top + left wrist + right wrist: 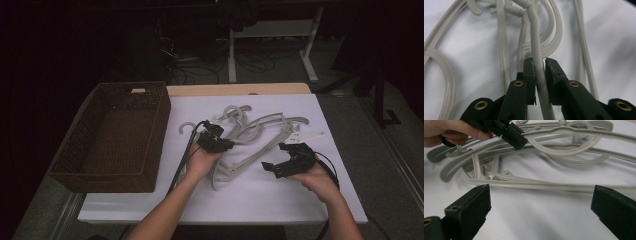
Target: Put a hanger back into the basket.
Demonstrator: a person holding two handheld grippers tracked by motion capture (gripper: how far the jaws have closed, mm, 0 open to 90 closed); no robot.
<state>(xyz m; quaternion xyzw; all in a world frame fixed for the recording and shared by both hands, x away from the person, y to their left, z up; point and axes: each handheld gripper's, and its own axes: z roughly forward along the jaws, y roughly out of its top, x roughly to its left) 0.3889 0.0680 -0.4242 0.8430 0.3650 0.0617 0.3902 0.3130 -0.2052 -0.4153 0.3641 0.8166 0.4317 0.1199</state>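
Observation:
Several grey plastic hangers (pixel 255 131) lie tangled on the white table cover (pixel 280 200). My left gripper (pixel 226 145) reaches into the left side of the pile. In the left gripper view its jaws (pixel 539 63) are shut on one thin grey hanger arm (pixel 535 45), which runs straight up between the pads. The right gripper view shows that gripper (pixel 516 138) clamped on the hanger at the upper left. My right gripper (pixel 273 156) rests low at the pile's right edge, open wide (pixel 540 195), with nothing between its fingers; a long hanger bar (pixel 544 184) lies just beyond them.
A dark woven basket (pixel 150 170) stands at the left of the table, with nothing inside it. A wooden table edge (pixel 240 89) shows at the back. White cover stretches in front of the hands.

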